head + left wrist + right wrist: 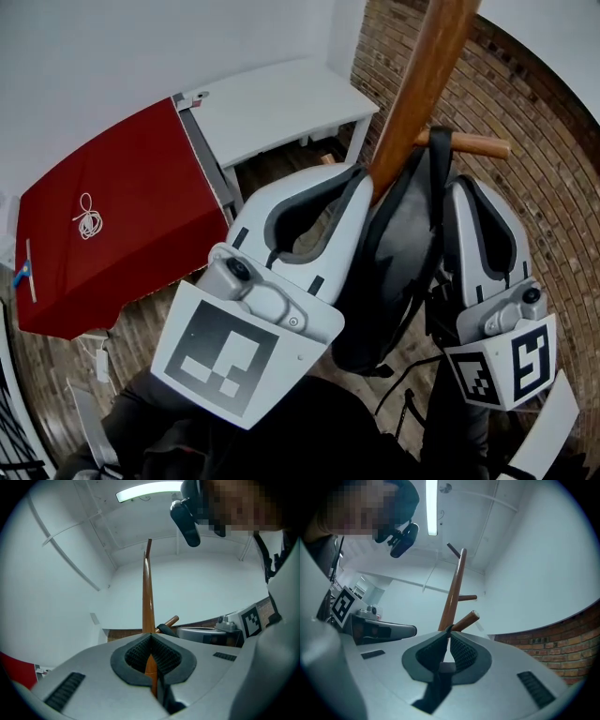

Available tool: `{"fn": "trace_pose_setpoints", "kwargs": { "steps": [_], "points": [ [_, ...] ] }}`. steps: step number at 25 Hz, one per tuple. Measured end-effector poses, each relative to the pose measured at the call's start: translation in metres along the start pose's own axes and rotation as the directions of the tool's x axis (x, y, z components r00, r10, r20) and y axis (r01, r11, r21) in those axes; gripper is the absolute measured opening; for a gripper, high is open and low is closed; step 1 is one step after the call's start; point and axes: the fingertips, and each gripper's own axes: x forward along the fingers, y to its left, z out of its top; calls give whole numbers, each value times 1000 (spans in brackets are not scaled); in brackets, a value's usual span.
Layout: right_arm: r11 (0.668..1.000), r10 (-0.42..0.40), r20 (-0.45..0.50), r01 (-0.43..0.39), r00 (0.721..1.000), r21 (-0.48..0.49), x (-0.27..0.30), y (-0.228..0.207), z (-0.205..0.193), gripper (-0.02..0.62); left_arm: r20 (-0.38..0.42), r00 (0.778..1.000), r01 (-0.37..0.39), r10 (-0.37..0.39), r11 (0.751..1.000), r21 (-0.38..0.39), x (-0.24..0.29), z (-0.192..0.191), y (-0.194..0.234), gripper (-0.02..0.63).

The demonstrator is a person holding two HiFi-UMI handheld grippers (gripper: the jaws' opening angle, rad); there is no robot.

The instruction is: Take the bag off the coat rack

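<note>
A wooden coat rack pole (pixel 422 84) slants down the middle of the head view, with a peg (pixel 473 145) sticking out to the right. A dark grey bag (pixel 394 272) hangs from that peg by its strap (pixel 439 178). My right gripper (pixel 459 185) is just right of the strap. In the right gripper view it (pixel 449 631) is shut on the strap (pixel 436 686), which droops through the hollow behind the jaw tips. My left gripper (pixel 361 173) sits against the pole's left side. Its tips (pixel 150 635) meet, and only the pole (pixel 147 588) shows beyond.
A table under a red cloth (pixel 112 216) with a white cord (pixel 87 217) stands at the left. A white desk (pixel 272 108) is behind it. A brick wall (pixel 534 122) curves round the right side. Other pegs (pixel 466 597) branch higher up the pole.
</note>
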Motion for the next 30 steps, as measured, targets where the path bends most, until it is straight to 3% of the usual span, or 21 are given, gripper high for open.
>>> {"fn": "trace_pose_setpoints", "kwargs": {
  "steps": [11,19,24,27,30],
  "points": [
    [1000,19,12,-19,1000,18,-11,6,1,9,5,999,-42,41,994,104,18,-19,27,9],
    [1000,9,8,-9,1000,8,-19,3,-9,11,12,1000,-20,17,980,199,26,-29,12,9],
    [1000,3,-15,-3,1000,-2,-7,17,2,41,89,995,-59,36,961,269,19,-14,26,9],
    [1000,-10,-21,9,1000,-10,-3,21,6,49,113,993,-47,21,972,232,19,-8,30,9],
    [1000,-16,-26,16,1000,-12,-3,19,7,51,70,998,-20,7,983,180,26,-13,30,9]
  ]
}}
